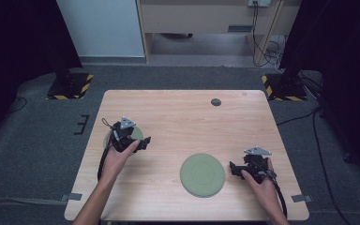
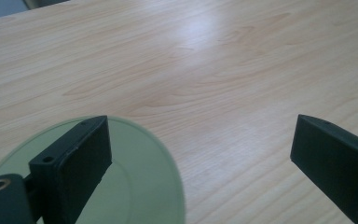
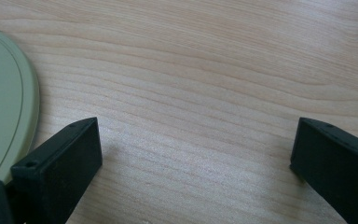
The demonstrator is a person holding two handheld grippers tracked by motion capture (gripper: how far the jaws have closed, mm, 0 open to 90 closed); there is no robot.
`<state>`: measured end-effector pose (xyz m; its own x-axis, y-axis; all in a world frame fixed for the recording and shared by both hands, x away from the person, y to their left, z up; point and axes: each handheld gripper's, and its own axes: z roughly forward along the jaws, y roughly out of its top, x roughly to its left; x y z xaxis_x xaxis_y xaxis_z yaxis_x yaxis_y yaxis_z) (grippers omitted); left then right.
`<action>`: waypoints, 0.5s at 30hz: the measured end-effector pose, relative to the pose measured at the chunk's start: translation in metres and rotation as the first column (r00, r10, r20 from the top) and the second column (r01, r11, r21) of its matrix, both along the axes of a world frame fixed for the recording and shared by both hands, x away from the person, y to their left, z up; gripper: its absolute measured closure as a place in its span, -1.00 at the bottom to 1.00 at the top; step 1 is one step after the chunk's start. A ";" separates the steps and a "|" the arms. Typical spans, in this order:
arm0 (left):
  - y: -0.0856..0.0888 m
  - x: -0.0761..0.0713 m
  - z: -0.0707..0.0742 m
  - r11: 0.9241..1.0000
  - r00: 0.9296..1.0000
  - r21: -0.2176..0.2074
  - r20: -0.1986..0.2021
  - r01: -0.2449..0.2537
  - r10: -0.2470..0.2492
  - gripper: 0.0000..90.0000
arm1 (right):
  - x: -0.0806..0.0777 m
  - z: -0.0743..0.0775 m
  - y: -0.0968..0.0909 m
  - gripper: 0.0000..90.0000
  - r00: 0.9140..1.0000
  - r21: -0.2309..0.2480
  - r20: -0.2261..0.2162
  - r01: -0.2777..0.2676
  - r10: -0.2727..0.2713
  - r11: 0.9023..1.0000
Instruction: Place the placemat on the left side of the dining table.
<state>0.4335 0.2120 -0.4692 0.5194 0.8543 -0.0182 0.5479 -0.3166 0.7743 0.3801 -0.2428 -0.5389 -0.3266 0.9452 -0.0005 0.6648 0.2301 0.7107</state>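
Plates are the matter in hand: a small, flat, pale green round plate (image 1: 140, 133) lies near the left edge of the light wooden tabletop (image 1: 183, 117), and a larger, flat, pale green round plate (image 1: 202, 175) lies toward the near edge, right of centre. The left gripper (image 1: 143, 143) hovers right over the small plate, jaws spread wide apart and holding nothing; in the left gripper view one black jaw stands above the plate's rim (image 2: 168, 158) while the other hangs over bare wood, so the rim sits between them, off to one side. The right gripper (image 1: 233, 169) rests just beside the larger plate's right rim, jaws likewise wide apart and empty, with that rim (image 3: 9, 107) lying just outside one jaw. A small dark round disc (image 1: 216, 102) sits near the far edge, well apart from both. Judging by this, the left hand is nearer a grasp, needing only to lower onto the rim.
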 end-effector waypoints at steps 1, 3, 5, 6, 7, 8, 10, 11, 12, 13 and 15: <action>-0.003 -0.002 0.000 1.000 1.000 0.004 0.000 0.013 -0.013 -0.90 | 0.000 0.000 0.000 -0.95 1.000 0.000 0.000 -0.001 0.001 1.000; -0.010 -0.007 -0.001 0.999 0.999 0.011 -0.001 0.035 -0.035 -0.91 | 0.000 0.000 0.000 -0.95 1.000 0.000 -0.001 -0.001 0.001 1.000; -0.017 -0.011 -0.003 0.998 0.998 0.018 -0.005 0.056 -0.056 -0.91 | 0.000 0.000 0.000 -0.95 1.000 0.000 -0.001 -0.001 0.001 1.000; -0.017 -0.011 -0.003 0.998 0.998 0.018 -0.005 0.056 -0.056 -0.91 | 0.000 0.000 0.000 -0.95 1.000 0.000 -0.001 -0.001 0.001 1.000; -0.023 -0.015 -0.005 0.996 0.997 0.027 -0.010 0.080 -0.080 -0.91 | 0.000 0.000 0.000 -0.95 1.000 0.000 -0.001 -0.002 0.002 1.000; -0.026 -0.016 -0.007 0.995 0.996 0.033 -0.013 0.091 -0.091 -0.91 | 0.000 0.000 0.000 -0.95 1.000 0.000 -0.001 -0.002 0.002 1.000; -0.031 -0.019 -0.010 0.993 0.994 0.040 -0.020 0.108 -0.107 -0.91 | 0.000 0.000 0.000 -0.95 1.000 -0.001 -0.001 -0.003 0.003 1.000; -0.034 -0.020 -0.012 0.993 0.994 0.045 -0.024 0.111 -0.110 -0.91 | 0.000 0.000 0.000 -0.95 1.000 -0.001 -0.001 -0.003 0.003 1.000; -0.037 -0.021 -0.014 0.992 0.993 0.050 -0.028 0.115 -0.113 -0.91 | 0.000 0.000 0.000 -0.95 1.000 -0.001 -0.001 -0.003 0.003 1.000; -0.040 -0.023 -0.015 0.990 0.992 0.057 -0.033 0.126 -0.124 -0.91 | 0.000 0.000 0.000 -0.95 1.000 -0.001 -0.001 -0.003 0.003 1.000; -0.046 -0.026 -0.018 0.987 0.989 0.073 -0.035 0.145 -0.143 -0.91 | 0.000 0.000 0.000 -0.95 1.000 -0.001 -0.001 -0.004 0.004 1.000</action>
<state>0.4079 0.1661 -0.4876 0.6373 0.7702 0.0258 0.5149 -0.4504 0.7294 0.3796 -0.2430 -0.5388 -0.3304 0.9438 -0.0013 0.6647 0.2337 0.7096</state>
